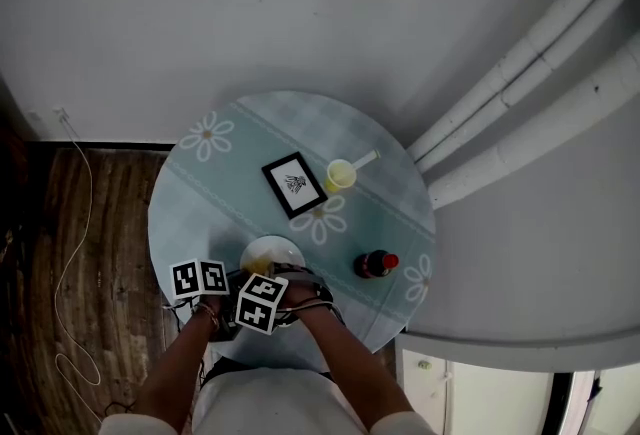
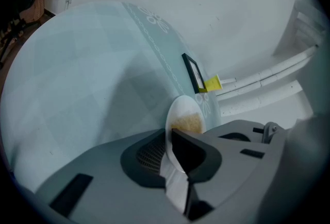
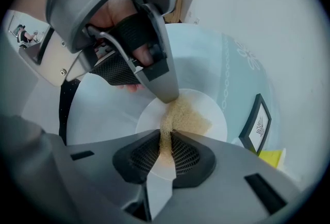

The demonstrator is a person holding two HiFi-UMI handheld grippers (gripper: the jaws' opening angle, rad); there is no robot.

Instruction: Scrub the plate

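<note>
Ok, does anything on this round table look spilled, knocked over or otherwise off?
Nothing stands out. The left gripper grips the rim of the small white plate, the right gripper holds a tan scrubbing pad against it, and no spill shows on the pale blue daisy-print tablecloth.

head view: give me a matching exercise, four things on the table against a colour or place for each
Things:
1 plate
2 frame
3 cup
4 bottle

Descriptions:
a red cap, right of the plate
b yellow, just right of the frame
c black-edged, mid-table
d white, rim clamped in the left gripper

Pairs: 1-d, 2-c, 3-b, 4-a
</note>
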